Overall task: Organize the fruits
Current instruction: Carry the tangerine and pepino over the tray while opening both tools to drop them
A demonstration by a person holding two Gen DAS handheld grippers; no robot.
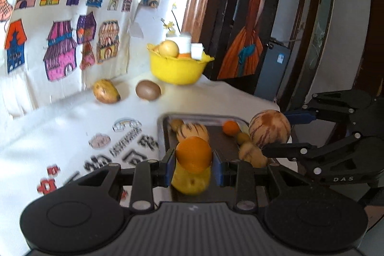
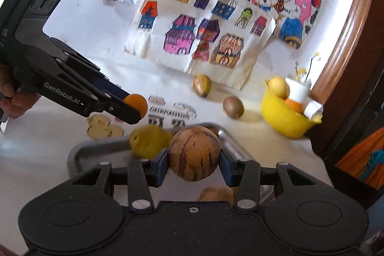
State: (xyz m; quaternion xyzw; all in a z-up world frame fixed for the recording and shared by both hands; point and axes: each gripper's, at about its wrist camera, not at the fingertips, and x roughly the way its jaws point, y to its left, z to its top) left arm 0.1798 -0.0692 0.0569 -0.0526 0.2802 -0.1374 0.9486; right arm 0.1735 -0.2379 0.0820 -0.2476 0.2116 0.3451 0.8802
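Left tool (image 1: 194, 166) was clamped on an orange (image 1: 194, 154), right tool (image 2: 194, 163) on a striped melon (image 2: 194, 152), stripes upright. Both hung over the tray (image 1: 165, 136). Beyond, a mango (image 1: 105, 91) lay lengthwise beside a kiwi (image 1: 148, 90), near the yellow bowl (image 1: 176, 70) on the desk (image 1: 60, 131).

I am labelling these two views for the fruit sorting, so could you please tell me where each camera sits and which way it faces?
Left wrist: sits on the left tool, looking along its fingers at the held orange over the tray; the right tool shows too.
Right wrist: sits on the right tool, looking past the striped fruit it holds; the left tool and a hand show.
Shared: yellow bowl, tray, both held fruits.
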